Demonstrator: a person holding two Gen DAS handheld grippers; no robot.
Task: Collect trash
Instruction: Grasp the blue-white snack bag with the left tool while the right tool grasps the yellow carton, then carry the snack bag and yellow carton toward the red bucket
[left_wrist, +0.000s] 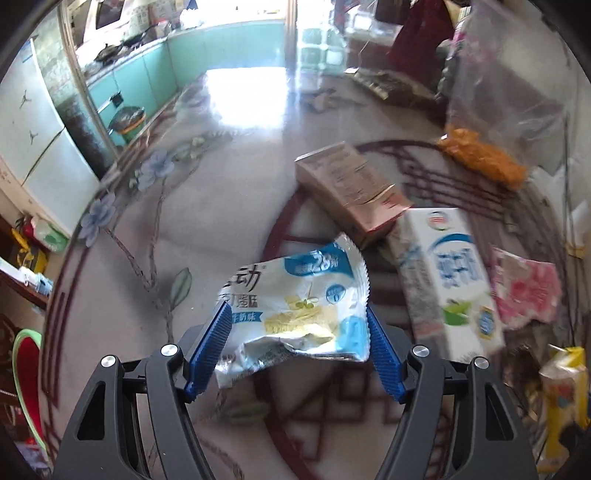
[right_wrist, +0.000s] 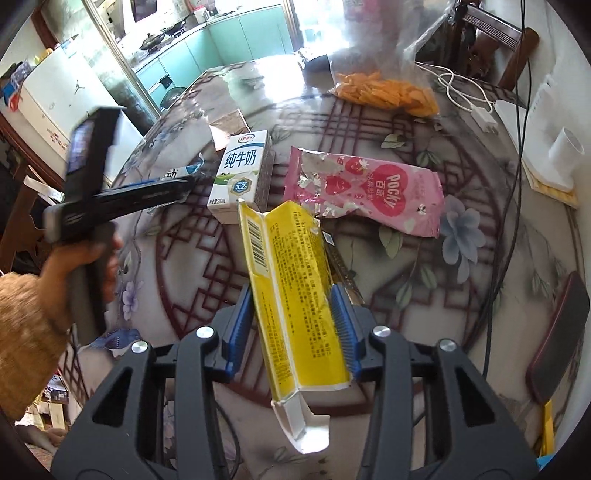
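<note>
My left gripper (left_wrist: 295, 328) is shut on a crumpled white and blue snack wrapper (left_wrist: 299, 306) and holds it above the table. My right gripper (right_wrist: 293, 306) is shut on a flattened yellow carton (right_wrist: 295, 295), tilted, held over the table. A white milk carton (right_wrist: 242, 177) stands on the table; it also shows in the left wrist view (left_wrist: 448, 280). A pink Pocky wrapper (right_wrist: 373, 188) lies beside it, also in the left wrist view (left_wrist: 528, 291). A brown box (left_wrist: 351, 188) lies behind. The left gripper appears in the right wrist view (right_wrist: 188, 184).
A clear bag of orange snacks (right_wrist: 384, 92) stands at the far side of the patterned round table (right_wrist: 461, 155). A white charger cable (right_wrist: 465, 96) and a white device (right_wrist: 554, 158) lie at the right. A dark phone (right_wrist: 557, 339) lies near the right edge.
</note>
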